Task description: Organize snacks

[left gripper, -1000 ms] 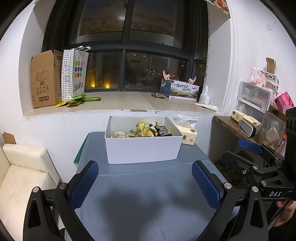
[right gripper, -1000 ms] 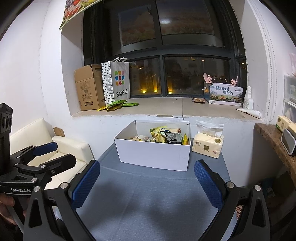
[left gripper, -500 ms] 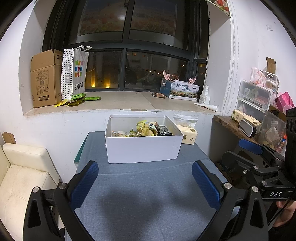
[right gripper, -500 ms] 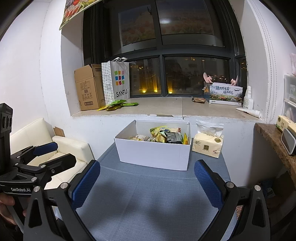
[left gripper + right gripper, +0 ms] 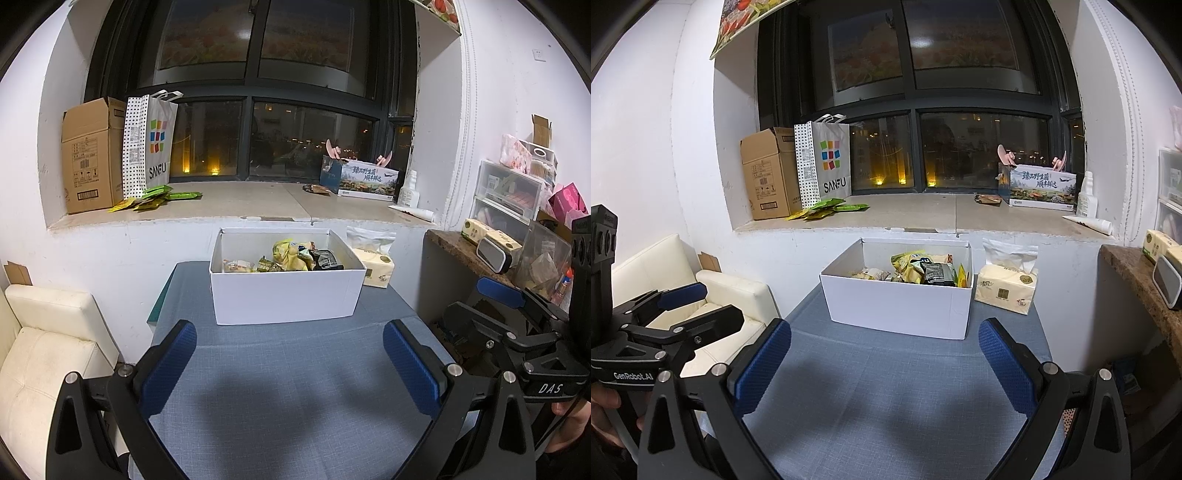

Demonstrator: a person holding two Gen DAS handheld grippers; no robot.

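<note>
A white box (image 5: 284,299) stands at the far end of the blue-grey table (image 5: 280,387); it also shows in the right wrist view (image 5: 897,306). Several snack packets (image 5: 291,256) lie inside it, yellow, green and black (image 5: 923,271). My left gripper (image 5: 288,343) is open and empty above the table, short of the box. My right gripper (image 5: 884,343) is open and empty, also short of the box. Each gripper shows at the edge of the other's view, the right (image 5: 517,332) and the left (image 5: 665,332).
A tissue pack (image 5: 1006,290) sits right of the box. On the window sill are a cardboard box (image 5: 88,158), a SANFU bag (image 5: 151,147), green packets (image 5: 155,194) and a printed carton (image 5: 365,179). A white sofa (image 5: 40,332) is at left, a cluttered shelf (image 5: 480,254) at right.
</note>
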